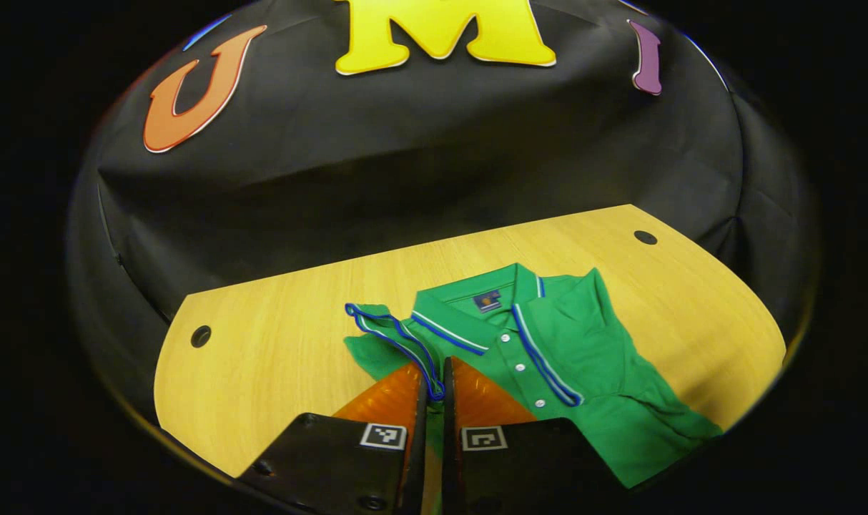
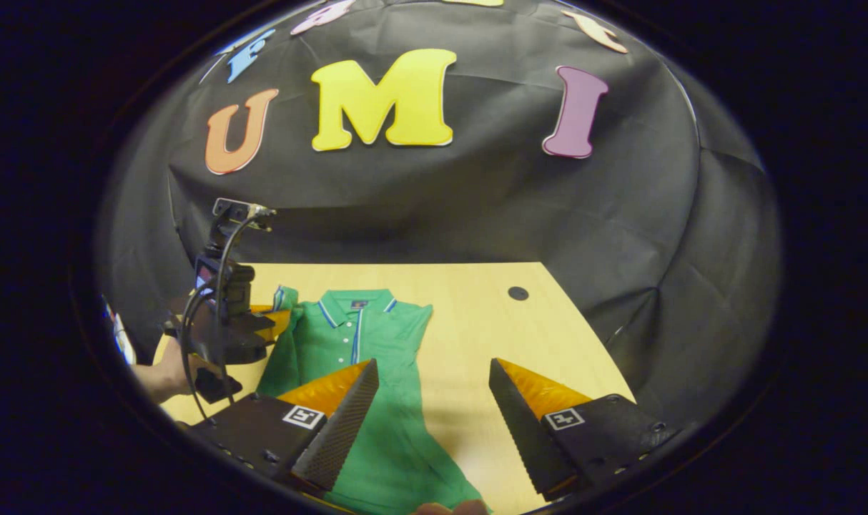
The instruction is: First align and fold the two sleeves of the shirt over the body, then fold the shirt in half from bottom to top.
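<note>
A green polo shirt [image 1: 570, 357] with blue and white trim lies face up on the wooden table [image 1: 277, 336], collar toward the wall. My left gripper [image 1: 434, 383] is shut on the striped cuff of the shirt's left sleeve [image 1: 384, 325], holding it raised beside the collar. In the right gripper view the same shirt [image 2: 362, 357] lies with its right sleeve folded over the body. My right gripper [image 2: 434, 397] hovers open above the shirt's lower right edge, with nothing between its fingers. The left gripper [image 2: 266, 322] shows there at the shirt's left shoulder, held by a hand [image 2: 166, 375].
The table has round cable holes [image 1: 645, 237] [image 1: 201, 336] near its far corners. Black cloth walls close in behind and on both sides. Bare wood lies to the right of the shirt [image 2: 491, 322].
</note>
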`<state>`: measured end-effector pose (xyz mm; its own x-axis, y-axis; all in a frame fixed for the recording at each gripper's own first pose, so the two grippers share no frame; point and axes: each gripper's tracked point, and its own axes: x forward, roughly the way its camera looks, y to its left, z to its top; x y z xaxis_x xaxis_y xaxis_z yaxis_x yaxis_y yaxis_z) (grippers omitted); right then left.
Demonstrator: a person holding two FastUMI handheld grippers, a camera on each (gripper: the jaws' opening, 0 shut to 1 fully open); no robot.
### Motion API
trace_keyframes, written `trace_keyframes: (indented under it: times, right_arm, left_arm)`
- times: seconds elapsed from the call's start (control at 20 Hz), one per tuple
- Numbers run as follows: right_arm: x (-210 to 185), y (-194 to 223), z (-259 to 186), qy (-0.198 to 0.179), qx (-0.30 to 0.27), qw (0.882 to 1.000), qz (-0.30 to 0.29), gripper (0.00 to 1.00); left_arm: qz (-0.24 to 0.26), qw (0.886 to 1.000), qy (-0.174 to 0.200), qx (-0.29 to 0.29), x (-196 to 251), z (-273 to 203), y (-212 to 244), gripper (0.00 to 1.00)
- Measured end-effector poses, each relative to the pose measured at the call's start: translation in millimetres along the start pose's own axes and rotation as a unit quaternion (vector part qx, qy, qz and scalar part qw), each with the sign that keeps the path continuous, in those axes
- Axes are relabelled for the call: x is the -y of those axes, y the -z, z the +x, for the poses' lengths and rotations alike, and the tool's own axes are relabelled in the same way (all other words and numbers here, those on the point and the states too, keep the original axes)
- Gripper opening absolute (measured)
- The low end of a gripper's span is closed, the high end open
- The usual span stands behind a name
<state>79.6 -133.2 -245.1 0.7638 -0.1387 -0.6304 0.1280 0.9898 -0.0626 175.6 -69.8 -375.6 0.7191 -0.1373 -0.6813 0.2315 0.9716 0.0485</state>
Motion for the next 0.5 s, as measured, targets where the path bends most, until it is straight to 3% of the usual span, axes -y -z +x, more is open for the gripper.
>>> trace_keyframes:
  times: [0.15,0.2,0.25,0.4,0.5]
  right_arm:
    - [11.5,-0.1,-4.3,0.004,0.004,1.0,0.006,0.95]
    - [12.9,-1.4,-6.6,0.003,0.007,1.0,0.006,0.95]
    - [12.3,-3.1,-8.8,0.001,0.01,1.0,0.004,0.96]
    - [2.1,-12.2,-16.9,-0.018,0.032,0.999,-0.002,0.96]
    - [-7.1,-18.6,-26.6,-0.029,0.05,0.998,-0.01,0.96]
  left_arm:
    - [-0.026,1.0,0.003,0.002,15.0,-9.1,-0.7,0.23]
    - [-0.035,0.999,0.002,0.003,15.7,-15.1,0.0,0.39]
    - [-0.048,0.999,-0.003,0.01,13.0,-22.6,-1.2,0.42]
    - [-0.069,0.996,-0.024,0.043,-0.4,-52.8,-15.0,1.0]
    - [-0.073,0.994,-0.039,0.065,-8.6,-82.5,-24.5,1.0]
